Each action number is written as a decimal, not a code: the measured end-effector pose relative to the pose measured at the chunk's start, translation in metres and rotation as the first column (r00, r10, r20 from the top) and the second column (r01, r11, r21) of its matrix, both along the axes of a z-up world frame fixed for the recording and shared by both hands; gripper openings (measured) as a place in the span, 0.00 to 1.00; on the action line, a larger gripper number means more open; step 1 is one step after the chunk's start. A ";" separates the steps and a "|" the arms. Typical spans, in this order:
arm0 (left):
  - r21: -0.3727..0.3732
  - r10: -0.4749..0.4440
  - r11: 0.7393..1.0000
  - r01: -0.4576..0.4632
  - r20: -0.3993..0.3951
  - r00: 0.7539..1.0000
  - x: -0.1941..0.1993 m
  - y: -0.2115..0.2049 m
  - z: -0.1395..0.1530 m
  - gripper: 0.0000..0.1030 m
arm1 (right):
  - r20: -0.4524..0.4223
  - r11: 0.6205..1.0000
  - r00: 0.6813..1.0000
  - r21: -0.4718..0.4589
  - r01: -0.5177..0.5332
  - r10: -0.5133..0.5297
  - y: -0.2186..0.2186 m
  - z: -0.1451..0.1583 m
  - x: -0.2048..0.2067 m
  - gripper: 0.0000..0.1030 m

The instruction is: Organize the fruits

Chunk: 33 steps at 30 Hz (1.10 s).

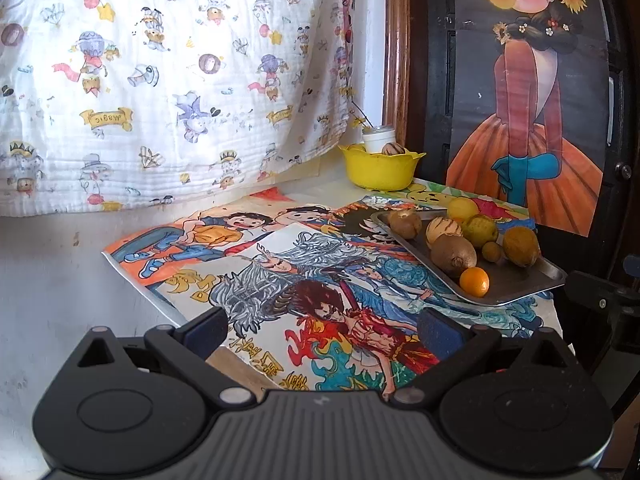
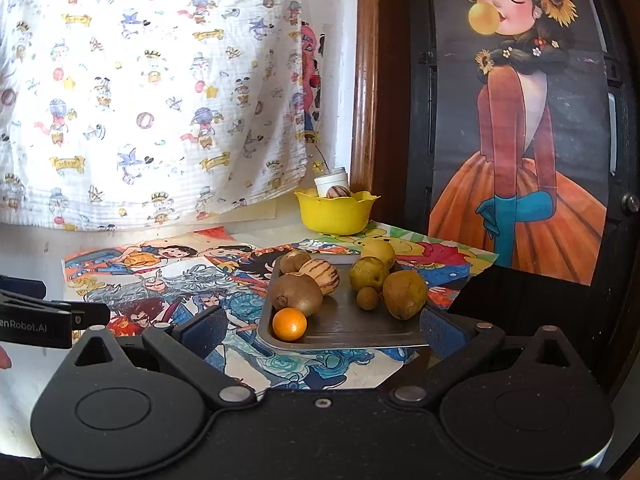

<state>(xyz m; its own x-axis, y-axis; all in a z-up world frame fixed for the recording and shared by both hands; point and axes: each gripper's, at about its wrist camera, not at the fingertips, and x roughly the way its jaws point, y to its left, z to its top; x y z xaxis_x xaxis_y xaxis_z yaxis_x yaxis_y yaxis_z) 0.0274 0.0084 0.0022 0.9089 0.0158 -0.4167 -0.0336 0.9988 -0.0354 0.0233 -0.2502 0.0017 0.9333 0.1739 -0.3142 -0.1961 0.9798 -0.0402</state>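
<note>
A metal tray (image 2: 360, 330) (image 1: 516, 286) lies on the drawing-covered table and holds several fruits: a small orange (image 2: 289, 323) (image 1: 474, 281), brown kiwis (image 2: 297, 294) (image 1: 454, 254), a striped pale fruit (image 2: 322, 275) (image 1: 442, 230), yellow-green fruits (image 2: 369, 273) (image 1: 480, 231). A yellow bowl (image 2: 335, 214) (image 1: 378, 170) behind it holds one striped fruit (image 2: 338, 192) (image 1: 393, 149). My left gripper (image 1: 322, 330) is open and empty, left of the tray. My right gripper (image 2: 322, 332) is open and empty, just before the tray's near edge.
A white jar (image 2: 331, 181) (image 1: 379, 139) stands behind the bowl. Coloured drawings (image 1: 304, 280) cover the table. A patterned cloth (image 1: 160, 80) hangs on the wall behind. A dark door with a poster (image 2: 520, 160) stands on the right. The left gripper's body (image 2: 36, 322) shows at the left edge.
</note>
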 end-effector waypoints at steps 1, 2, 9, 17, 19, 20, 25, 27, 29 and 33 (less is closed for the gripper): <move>0.000 0.001 1.000 -0.001 -0.001 1.000 0.000 0.000 -0.001 1.00 | 0.002 1.000 1.000 -0.004 -0.002 0.002 0.001 0.000 0.000 1.00; 0.000 0.001 1.000 -0.001 -0.003 1.000 0.000 0.001 -0.001 1.00 | 0.003 1.000 1.000 -0.008 -0.003 0.003 0.001 -0.001 0.000 1.00; 0.000 -0.001 1.000 0.001 -0.019 1.000 0.003 0.002 -0.004 1.00 | -0.007 1.000 1.000 -0.018 -0.014 0.013 0.004 -0.004 0.002 1.00; -0.002 -0.002 1.000 0.002 -0.030 1.000 0.005 0.003 -0.006 1.00 | -0.015 1.000 1.000 -0.018 -0.014 0.013 0.004 -0.006 0.004 1.00; -0.002 -0.002 1.000 0.002 -0.031 1.000 0.005 0.002 -0.007 1.00 | -0.014 1.000 1.000 -0.018 -0.014 0.013 0.004 -0.006 0.004 1.00; -0.002 -0.002 1.000 0.002 -0.031 1.000 0.005 0.002 -0.006 1.00 | -0.014 1.000 1.000 -0.018 -0.014 0.013 0.004 -0.006 0.004 1.00; -0.002 -0.001 1.000 0.001 -0.031 1.000 0.005 0.002 -0.006 1.00 | -0.015 1.000 1.000 -0.019 -0.014 0.013 0.005 -0.006 0.004 1.00; -0.001 -0.001 1.000 0.001 -0.031 1.000 0.005 0.002 -0.006 1.00 | -0.014 1.000 1.000 -0.019 -0.014 0.013 0.005 -0.006 0.004 1.00; -0.002 -0.001 1.000 0.001 -0.031 1.000 0.005 0.002 -0.006 1.00 | -0.015 1.000 1.000 -0.019 -0.014 0.013 0.005 -0.006 0.004 1.00; -0.002 -0.002 1.000 0.002 -0.030 1.000 0.005 0.003 -0.006 1.00 | -0.015 1.000 1.000 -0.018 -0.013 0.013 0.005 -0.007 0.004 1.00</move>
